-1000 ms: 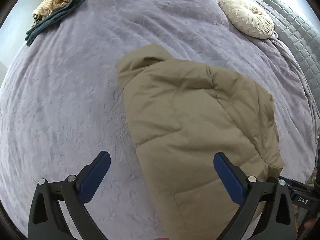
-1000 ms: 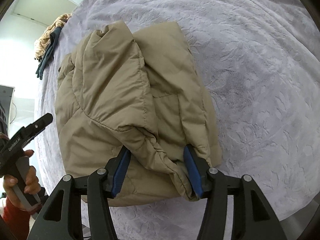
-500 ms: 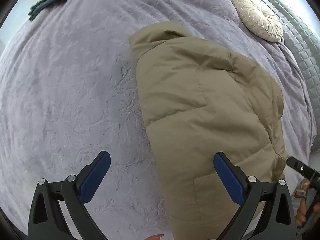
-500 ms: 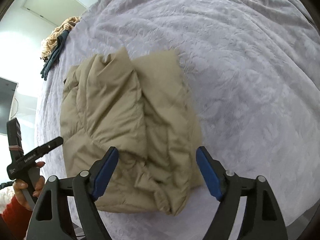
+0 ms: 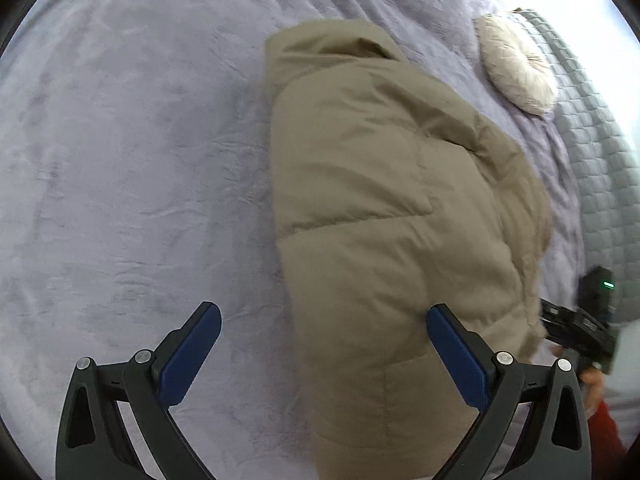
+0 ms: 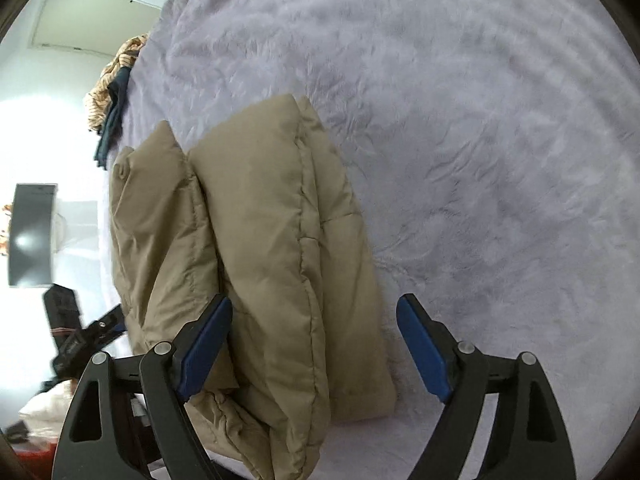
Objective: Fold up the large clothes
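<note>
A tan puffer jacket (image 5: 384,216) lies folded lengthwise on the lavender bedspread (image 5: 132,168). My left gripper (image 5: 320,340) is open and empty, above the jacket's near end and left edge. In the right wrist view the jacket (image 6: 264,264) shows as a long folded bundle. My right gripper (image 6: 312,340) is open and empty, just above its near end. The right gripper's body (image 5: 580,320) shows at the right edge of the left wrist view, and the left gripper (image 6: 84,336) at the left of the right wrist view.
A round cream cushion (image 5: 516,64) and a grey quilted headboard (image 5: 592,128) are at the far right. A pile of striped and dark clothes (image 6: 112,76) lies at the bed's far corner. A dark screen (image 6: 32,232) stands off the bed.
My right gripper let go of the jacket's sleeve fold and opened wide. Both grippers have moved closer and lower over the jacket's near end.
</note>
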{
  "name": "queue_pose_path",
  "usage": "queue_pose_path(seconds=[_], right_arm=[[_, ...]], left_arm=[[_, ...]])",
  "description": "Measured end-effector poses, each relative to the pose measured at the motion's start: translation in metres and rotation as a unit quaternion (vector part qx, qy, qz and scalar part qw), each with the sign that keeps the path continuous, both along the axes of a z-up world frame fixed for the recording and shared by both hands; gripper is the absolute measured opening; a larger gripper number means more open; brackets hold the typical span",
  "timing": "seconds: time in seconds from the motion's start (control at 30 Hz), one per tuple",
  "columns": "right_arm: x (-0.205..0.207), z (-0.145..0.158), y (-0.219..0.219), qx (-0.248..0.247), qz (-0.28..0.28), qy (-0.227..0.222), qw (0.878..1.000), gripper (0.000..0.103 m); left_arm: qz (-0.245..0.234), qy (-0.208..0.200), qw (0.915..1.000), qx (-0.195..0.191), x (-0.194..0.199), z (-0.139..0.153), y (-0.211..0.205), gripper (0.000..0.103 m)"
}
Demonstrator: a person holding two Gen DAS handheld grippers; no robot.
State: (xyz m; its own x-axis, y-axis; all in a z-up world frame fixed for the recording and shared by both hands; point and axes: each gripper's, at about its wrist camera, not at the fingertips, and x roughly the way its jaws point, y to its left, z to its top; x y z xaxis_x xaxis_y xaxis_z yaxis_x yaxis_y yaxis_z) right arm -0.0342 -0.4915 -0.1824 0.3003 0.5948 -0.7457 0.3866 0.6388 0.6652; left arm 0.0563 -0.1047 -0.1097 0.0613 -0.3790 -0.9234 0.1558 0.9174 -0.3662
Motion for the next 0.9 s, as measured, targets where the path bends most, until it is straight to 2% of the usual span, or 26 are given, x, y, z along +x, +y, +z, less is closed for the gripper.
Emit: queue_pose_path(seconds=[0.07, 0.2, 0.33, 0.53, 0.77, 0.9], right_arm=[[0.005, -0.012, -0.002, 0.037, 0.001, 0.001, 0.999, 0.086], [0.018, -0.030, -0.001, 0.067, 0.010, 0.002, 0.998, 0.086], [0.039, -0.045, 0.005, 0.098, 0.038, -0.002, 0.994, 0.087], [0.062, -0.072, 0.011, 0.156, 0.042, 0.000, 0.987, 0.087], [0.084, -0.085, 0.026, 0.198, 0.044, -0.011, 0.979, 0.087], [0.095, -0.092, 0.037, 0.210, 0.034, -0.003, 0.977, 0.087]], left_arm=[[-0.003, 0.019, 0.9991, -0.037, 0.002, -0.008, 0.002, 0.103], [-0.003, 0.059, 0.9915, -0.116, 0.008, -0.028, 0.003, 0.103], [-0.019, 0.063, 0.9868, -0.148, 0.014, -0.042, -0.006, 0.103], [-0.031, 0.072, 0.9828, -0.167, 0.025, -0.059, -0.016, 0.103], [-0.029, 0.088, 0.9799, -0.176, 0.038, -0.073, -0.036, 0.103], [-0.024, 0.101, 0.9783, -0.180, 0.042, -0.080, -0.049, 0.103]])
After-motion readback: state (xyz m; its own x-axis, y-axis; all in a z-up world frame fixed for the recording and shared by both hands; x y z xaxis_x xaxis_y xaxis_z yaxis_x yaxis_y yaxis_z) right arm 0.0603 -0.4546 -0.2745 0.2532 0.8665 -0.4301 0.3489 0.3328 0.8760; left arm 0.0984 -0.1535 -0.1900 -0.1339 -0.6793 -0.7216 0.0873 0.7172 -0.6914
